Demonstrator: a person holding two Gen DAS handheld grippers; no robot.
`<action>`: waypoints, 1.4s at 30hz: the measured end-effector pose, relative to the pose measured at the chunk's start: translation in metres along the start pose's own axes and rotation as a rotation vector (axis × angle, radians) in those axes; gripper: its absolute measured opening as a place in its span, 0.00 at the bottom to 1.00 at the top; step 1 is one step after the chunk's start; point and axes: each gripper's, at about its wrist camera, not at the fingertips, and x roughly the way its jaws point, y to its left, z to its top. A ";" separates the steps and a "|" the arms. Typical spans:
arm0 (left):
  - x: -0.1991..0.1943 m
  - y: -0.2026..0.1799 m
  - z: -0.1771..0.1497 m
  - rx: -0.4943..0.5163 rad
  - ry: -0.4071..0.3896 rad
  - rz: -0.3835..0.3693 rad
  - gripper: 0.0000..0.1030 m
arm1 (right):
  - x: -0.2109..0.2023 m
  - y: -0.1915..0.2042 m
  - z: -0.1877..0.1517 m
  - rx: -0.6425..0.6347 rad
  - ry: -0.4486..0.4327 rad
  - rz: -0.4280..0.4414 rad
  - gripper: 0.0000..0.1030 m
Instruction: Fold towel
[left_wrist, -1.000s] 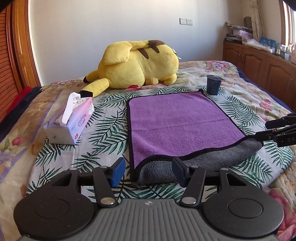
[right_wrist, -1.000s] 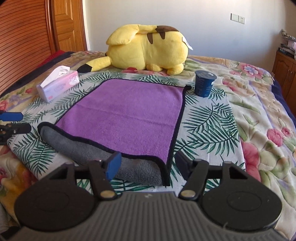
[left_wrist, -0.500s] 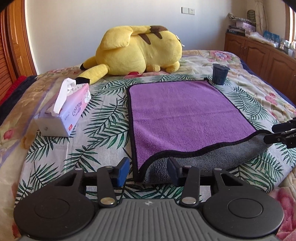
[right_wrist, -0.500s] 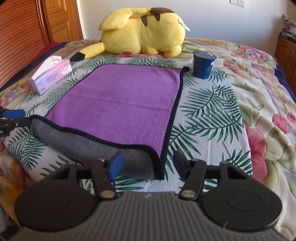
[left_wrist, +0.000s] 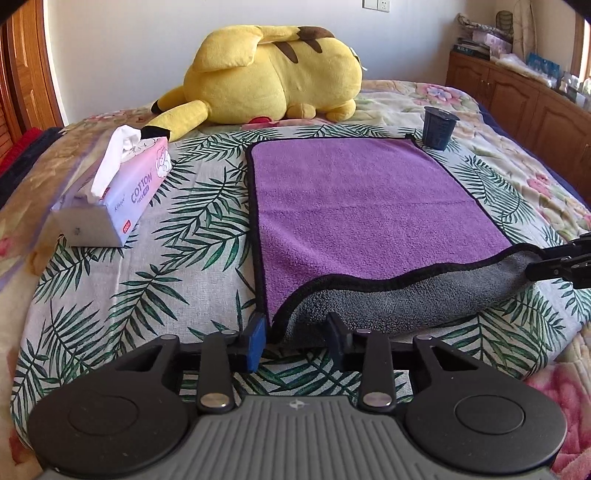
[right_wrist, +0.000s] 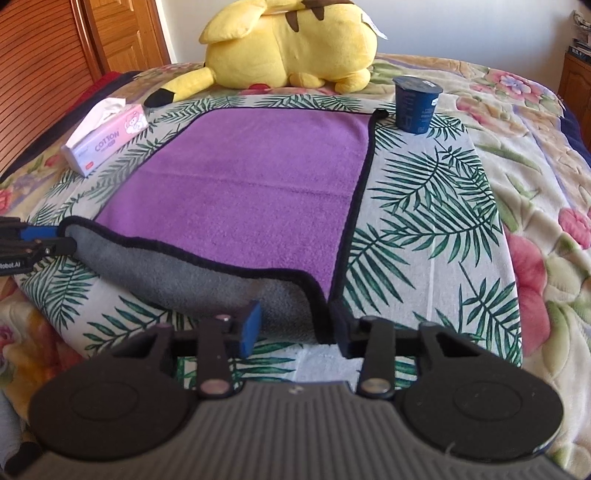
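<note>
Our left tongs (left_wrist: 295, 332) and right tongs (right_wrist: 295, 325) are wide open around the soft purple towel's (left_wrist: 354, 206) near corners. Folding is barely begun.

We see the towel (left_wrist: 362, 206) lying on the bed (left_wrist: 110, 288), its near edge turned up. The tissue pack (left_wrist: 122, 199) sits to its left, the cup (left_wrist: 439, 127) just beside its far right corner, and the plush toy (left_wrist: 273, 74) behind it. A cabinet (left_wrist: 517, 96) stands right of the bed.
</note>
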 end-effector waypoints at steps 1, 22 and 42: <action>0.000 0.000 0.000 0.000 -0.002 0.002 0.14 | 0.000 0.000 0.000 0.002 0.000 0.001 0.39; 0.004 0.002 0.001 0.006 -0.028 -0.001 0.00 | 0.000 0.000 -0.001 -0.024 -0.010 -0.007 0.08; -0.026 0.000 0.019 -0.011 -0.171 -0.012 0.00 | -0.016 -0.004 0.012 -0.015 -0.153 -0.009 0.04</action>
